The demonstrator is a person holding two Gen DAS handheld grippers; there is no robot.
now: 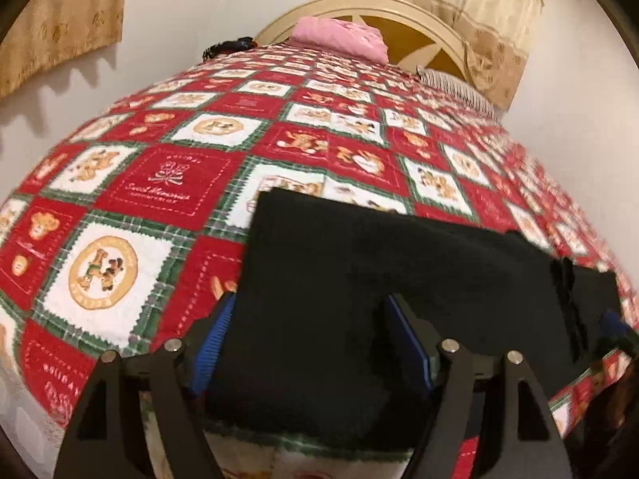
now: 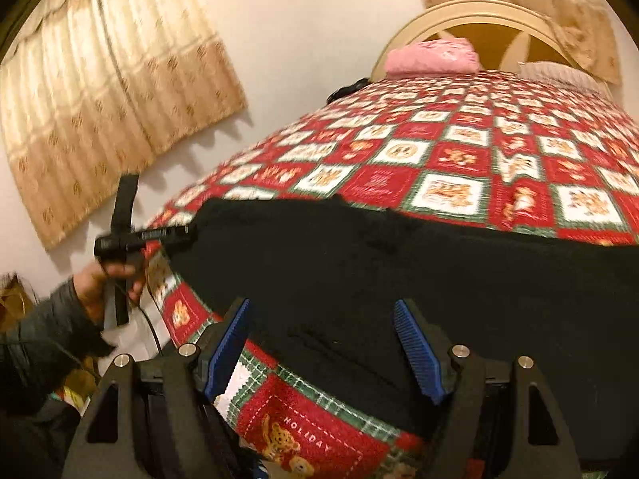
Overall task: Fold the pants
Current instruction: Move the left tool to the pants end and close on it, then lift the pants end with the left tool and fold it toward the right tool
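pants (image 1: 359, 263): black, being spread flat on the bed, filling the lower centre and lower right of the left wrist frame; in the right wrist frame (image 2: 399, 263) running as a wide dark band across the middle, from centre left to the right edge.
left gripper (image 1: 307, 339): jaws being held wide, blue pads on either side of a black fold at bottom centre; cloth is lying between the fingers, but whether it is being pinched cannot be told. Same gripper is being seen in the right wrist frame (image 2: 159, 235) at centre left, right at the left end of the pants; its jaw state there cannot be told.
right gripper (image 2: 323, 339): jaws being held wide apart at bottom centre, over the near edge of the pants; nothing is being clamped.
left hand (image 2: 100, 283): being seen at lower left of the right wrist frame, wrapped around the gripper handle, grey sleeve behind it.
bedspread (image 1: 159, 183): red, white and green holiday check with bears, being covered by the pants in the lower part of both frames.
pink bundle (image 1: 339, 36): lying at top centre, against the headboard (image 1: 419, 28).
curtains (image 2: 112, 92): beige, hanging at upper left.
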